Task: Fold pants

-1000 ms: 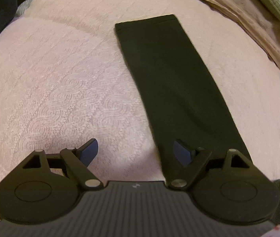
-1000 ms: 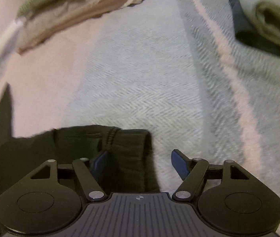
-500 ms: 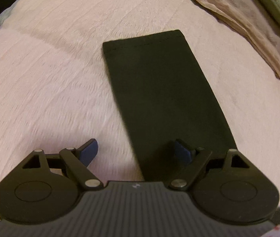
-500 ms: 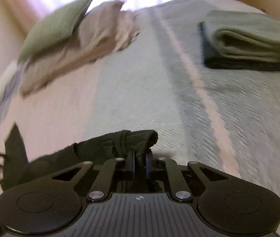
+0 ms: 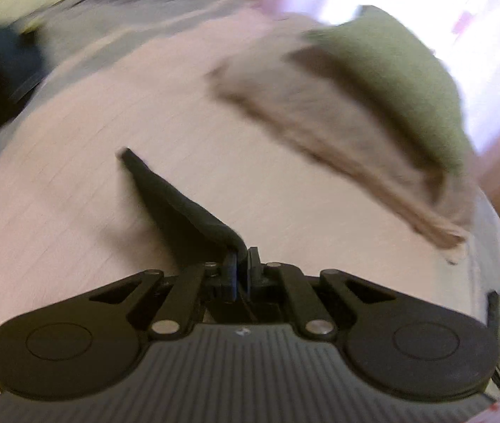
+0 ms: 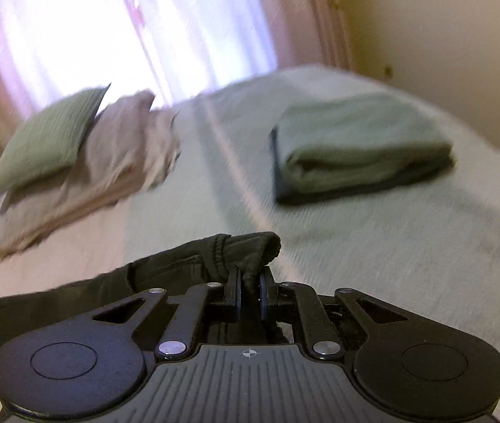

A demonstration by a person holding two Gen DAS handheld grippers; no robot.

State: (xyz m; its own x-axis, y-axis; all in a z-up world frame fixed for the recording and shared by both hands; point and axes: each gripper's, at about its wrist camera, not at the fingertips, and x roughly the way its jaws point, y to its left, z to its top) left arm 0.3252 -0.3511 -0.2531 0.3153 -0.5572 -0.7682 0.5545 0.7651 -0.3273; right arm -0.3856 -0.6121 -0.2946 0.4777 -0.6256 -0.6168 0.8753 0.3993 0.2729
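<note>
So both grippers pinch the black pants (image 6: 179,268): left gripper (image 5: 242,264) a leg edge, right gripper (image 6: 250,282) the waistband. Next, probably carry the waistband toward the hem at 11 o'clock.

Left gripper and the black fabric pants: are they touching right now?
Touching. The left wrist view shows the left gripper with its fingers closed on an edge of the black fabric pants, which rise off the pink bedspread.

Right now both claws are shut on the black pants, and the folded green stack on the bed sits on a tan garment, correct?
Not quite. Both claws, left claw and right claw, are shut on the black pants, but the right wrist view shows the folded green stack sitting on a dark garment, not tan.
</note>
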